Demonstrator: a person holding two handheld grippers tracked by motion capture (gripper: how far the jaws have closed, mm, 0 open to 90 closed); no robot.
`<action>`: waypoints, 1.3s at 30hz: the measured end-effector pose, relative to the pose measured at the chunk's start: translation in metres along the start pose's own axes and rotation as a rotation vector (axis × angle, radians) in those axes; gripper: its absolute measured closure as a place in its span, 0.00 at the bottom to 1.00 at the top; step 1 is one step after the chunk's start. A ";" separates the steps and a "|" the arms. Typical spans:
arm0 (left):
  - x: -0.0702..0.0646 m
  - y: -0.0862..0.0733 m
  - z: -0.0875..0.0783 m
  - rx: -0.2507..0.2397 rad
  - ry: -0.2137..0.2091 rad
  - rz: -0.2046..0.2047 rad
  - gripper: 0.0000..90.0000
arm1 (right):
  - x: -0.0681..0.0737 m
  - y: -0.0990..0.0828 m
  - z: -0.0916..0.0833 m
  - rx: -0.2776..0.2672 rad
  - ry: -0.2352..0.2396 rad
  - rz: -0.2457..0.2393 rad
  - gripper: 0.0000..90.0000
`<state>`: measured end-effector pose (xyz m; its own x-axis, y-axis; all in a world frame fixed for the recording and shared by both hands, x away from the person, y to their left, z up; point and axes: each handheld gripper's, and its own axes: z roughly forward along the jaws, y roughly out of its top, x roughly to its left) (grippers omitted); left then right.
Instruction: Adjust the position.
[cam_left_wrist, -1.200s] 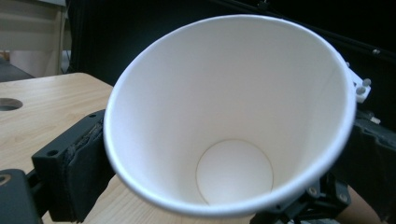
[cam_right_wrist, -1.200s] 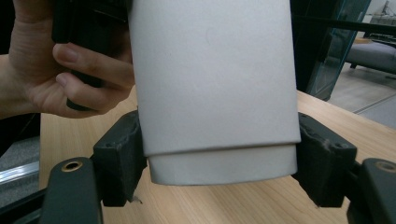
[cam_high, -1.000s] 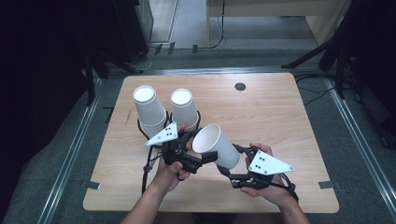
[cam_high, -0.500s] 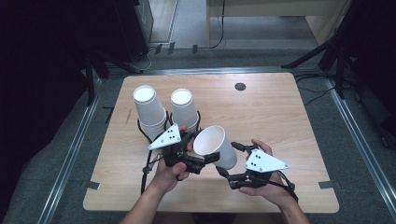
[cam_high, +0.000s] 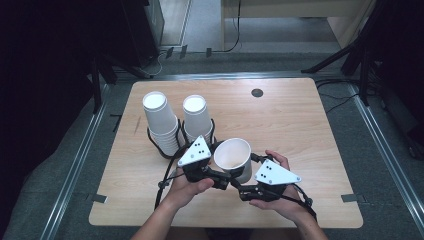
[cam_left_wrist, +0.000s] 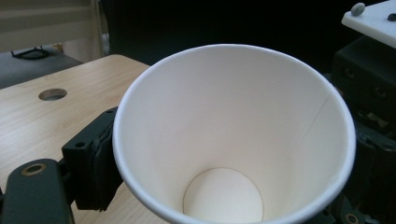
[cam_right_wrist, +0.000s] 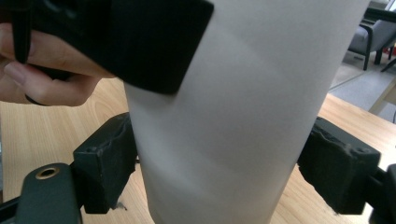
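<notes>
- We hold one white paper cup (cam_high: 233, 158), mouth up, near the front middle of the light wooden bench (cam_high: 300, 125), between both tools.
- Left gripper (cam_high: 220, 179): in the left gripper view its black pad presses the cup wall (cam_left_wrist: 233, 135) on one side and the far jaw sits tight at the other, so we read it as clamped on the cup.
- Right gripper (cam_high: 243, 190): in the right gripper view the cup (cam_right_wrist: 233, 112) fills the space between the jaws; the left pad touches, the right one seems a hair off. Closing, not surely gripping; we cannot tell.
- Two stacks of white paper cups (cam_high: 160, 125) stand upside down in black wire holders just behind the left hand (cam_high: 187, 187).
- Judgement: looks like a handover or a two-handed steadying.
- To do it well: squeeze lightly so the thin wall does not buckle, keep the cup upright, and release one side only once the other grip is firm.
- Risk: the rim crushes or the cup tips toward the stacks.
</notes>
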<state>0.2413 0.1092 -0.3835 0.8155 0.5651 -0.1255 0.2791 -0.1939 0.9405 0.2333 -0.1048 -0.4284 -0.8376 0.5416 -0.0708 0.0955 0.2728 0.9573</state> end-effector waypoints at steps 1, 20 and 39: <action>0.000 0.000 0.000 0.000 -0.003 -0.002 0.11 | 0.000 0.000 0.000 0.001 -0.001 0.004 0.20; -0.001 -0.001 0.003 0.002 -0.004 0.007 0.11 | 0.000 -0.001 0.000 -0.013 -0.005 0.036 0.23; 0.030 -0.028 -0.046 -0.136 0.077 -0.080 0.00 | -0.040 -0.028 -0.005 -0.034 -0.227 0.158 0.24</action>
<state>0.2343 0.1683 -0.3986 0.7507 0.6350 -0.1822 0.2661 -0.0382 0.9632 0.2611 -0.1381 -0.4513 -0.6710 0.7411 0.0230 0.1944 0.1459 0.9700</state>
